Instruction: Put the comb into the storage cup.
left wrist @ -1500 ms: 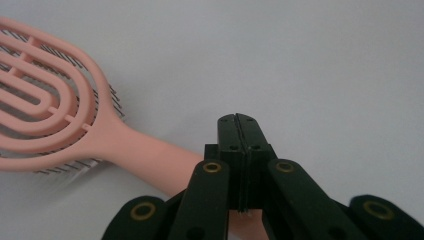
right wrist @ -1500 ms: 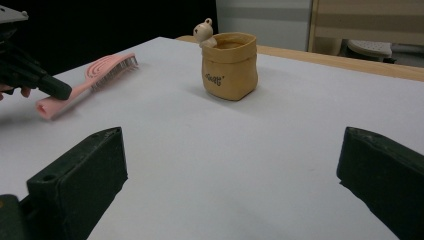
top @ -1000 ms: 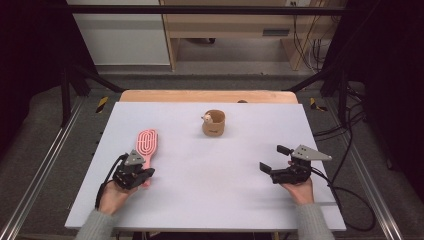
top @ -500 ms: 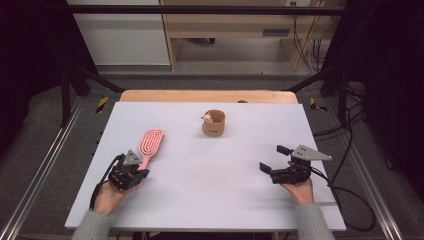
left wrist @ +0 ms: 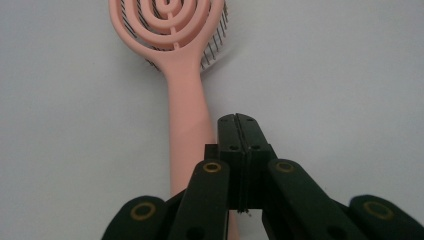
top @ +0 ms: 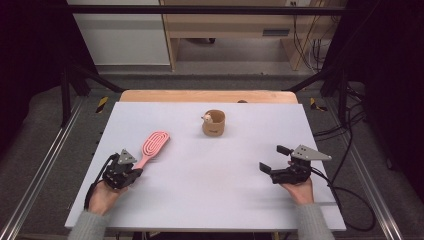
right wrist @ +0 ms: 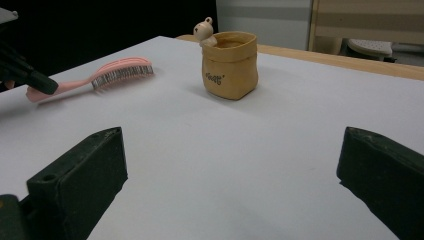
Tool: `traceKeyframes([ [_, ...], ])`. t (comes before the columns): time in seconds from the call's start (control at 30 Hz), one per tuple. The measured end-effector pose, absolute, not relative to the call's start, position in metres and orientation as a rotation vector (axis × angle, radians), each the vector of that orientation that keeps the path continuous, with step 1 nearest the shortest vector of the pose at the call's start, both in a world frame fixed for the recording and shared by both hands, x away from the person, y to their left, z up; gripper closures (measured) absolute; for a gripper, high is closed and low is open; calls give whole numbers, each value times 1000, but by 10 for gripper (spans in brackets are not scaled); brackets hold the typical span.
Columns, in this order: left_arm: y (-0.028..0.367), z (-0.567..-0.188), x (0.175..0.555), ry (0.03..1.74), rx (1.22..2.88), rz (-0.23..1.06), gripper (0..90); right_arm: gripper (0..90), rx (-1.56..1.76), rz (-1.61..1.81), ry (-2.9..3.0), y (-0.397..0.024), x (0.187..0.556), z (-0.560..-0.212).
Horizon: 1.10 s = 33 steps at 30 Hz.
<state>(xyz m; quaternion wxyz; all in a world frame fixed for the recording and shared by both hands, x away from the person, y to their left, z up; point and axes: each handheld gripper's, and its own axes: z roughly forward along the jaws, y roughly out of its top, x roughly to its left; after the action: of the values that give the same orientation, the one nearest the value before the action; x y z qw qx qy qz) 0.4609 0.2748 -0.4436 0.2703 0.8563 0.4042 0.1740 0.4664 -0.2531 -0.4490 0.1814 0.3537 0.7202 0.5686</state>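
A pink hairbrush (top: 155, 142) (left wrist: 186, 100) lies flat on the white table (top: 215, 175) at the left, its handle pointing to the near left. My left gripper (top: 134, 168) (left wrist: 238, 118) is shut with nothing between its jaws. Its tips sit just right of the handle's near end; whether they touch it I cannot tell. A tan pouch-shaped cup (top: 214, 124) (right wrist: 230, 65) with a small animal figure on its rim stands at the table's middle back. My right gripper (top: 274, 159) (right wrist: 230, 190) rests open at the near right, aimed at the cup, with bare table between its jaws.
A wooden strip (top: 207, 96) runs along the table's far edge. Metal rails (top: 40, 170) flank both sides, and cables (top: 350, 192) trail off at the right. A wide stretch of bare table lies between the two grippers.
The left gripper has drawn slightly left, toward the near edge. The brush now lies more tilted, head toward the right. The right gripper has kept still.
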Motion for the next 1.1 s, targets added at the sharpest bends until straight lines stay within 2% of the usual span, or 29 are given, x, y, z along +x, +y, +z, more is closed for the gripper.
traceKeyframes([
  [0.37, 278, -428, 455, 1041, 2176, 454, 889, 3, 1008, 1601, 2038, -253, 467, -449],
  [0.5, 281, -420, 452, 1034, 2122, 470, 829, 3, 1008, 1599, 2039, -253, 467, -449],
  [0.6, 281, -417, 450, 1041, 2091, 478, 735, 3, 1007, 1597, 2041, -253, 467, -449],
  [0.63, 282, -416, 450, 1047, 2087, 481, 735, 3, 1007, 1596, 2041, -253, 467, -449],
  [0.67, 281, -416, 450, 1055, 2077, 485, 645, 3, 1004, 1594, 2041, -253, 467, -450],
  [0.87, 282, -412, 449, 1087, 2032, 543, 366, 3, 1005, 1593, 2042, -253, 467, -449],
  [0.93, 282, -412, 450, 1097, 2024, 544, 281, 3, 1005, 1592, 2043, -253, 467, -449],
  [0.97, 283, -411, 450, 1106, 2016, 545, 281, 3, 1005, 1592, 2043, -253, 467, -449],
  [1.0, 284, -410, 450, 1115, 2006, 543, 207, 3, 1004, 1591, 2045, -253, 467, -449],
  [1.1, 287, -408, 452, 1128, 1976, 526, 118, 3, 1004, 1591, 2044, -253, 467, -450],
])
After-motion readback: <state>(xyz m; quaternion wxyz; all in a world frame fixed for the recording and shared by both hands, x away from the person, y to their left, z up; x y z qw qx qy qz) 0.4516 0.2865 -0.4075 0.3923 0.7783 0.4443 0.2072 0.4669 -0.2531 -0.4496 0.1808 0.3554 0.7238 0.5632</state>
